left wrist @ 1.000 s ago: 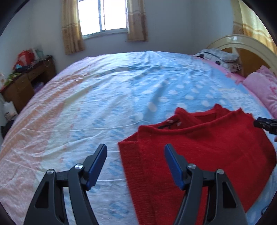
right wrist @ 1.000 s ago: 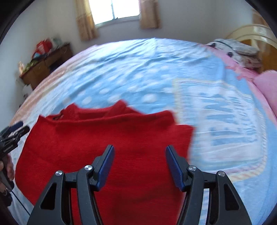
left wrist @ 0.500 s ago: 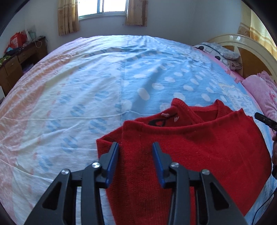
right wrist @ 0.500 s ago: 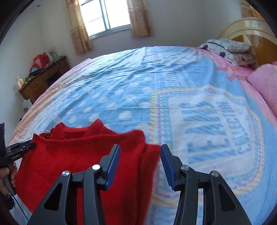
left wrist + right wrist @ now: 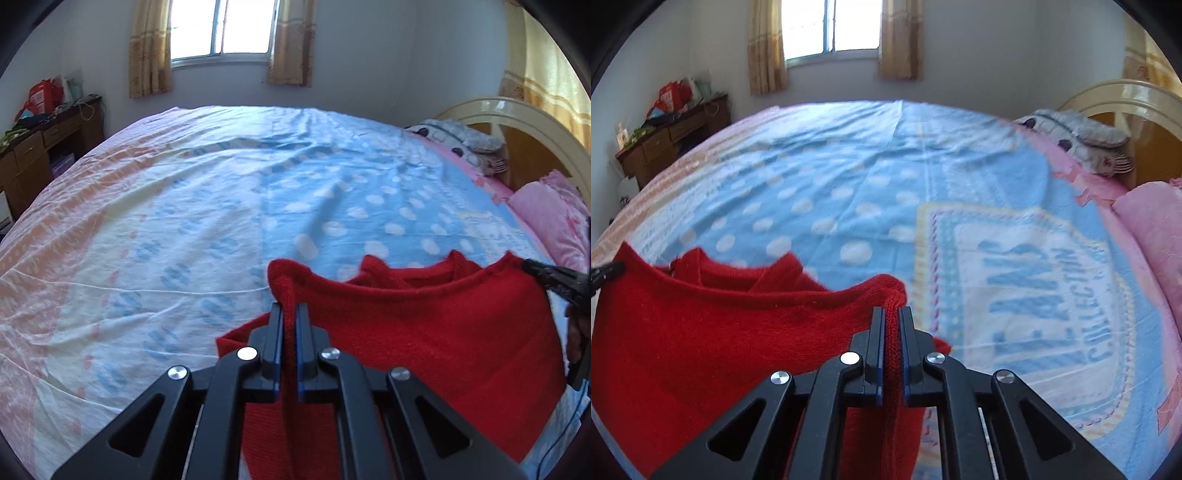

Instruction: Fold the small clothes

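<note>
A red knitted sweater [image 5: 443, 332] lies on the bed, its top edge lifted off the sheet. My left gripper [image 5: 289, 314] is shut on the sweater's left top corner. My right gripper [image 5: 892, 317] is shut on the sweater's [image 5: 701, 332] right top corner. The right gripper's tip shows at the right edge of the left wrist view [image 5: 554, 277], pinching the cloth. The left gripper's tip shows at the left edge of the right wrist view [image 5: 605, 271]. The neckline sags between the two grips.
A blue, white and pink bedsheet [image 5: 221, 206] covers the bed. Pink pillows [image 5: 1152, 229] and a grey soft toy [image 5: 1082, 140] lie by the headboard [image 5: 517, 122] at right. A cluttered wooden desk [image 5: 33, 147] stands at far left.
Both grippers went from open to shut, each pinching a top corner of the red sweater. The corners have risen off the sheet.
</note>
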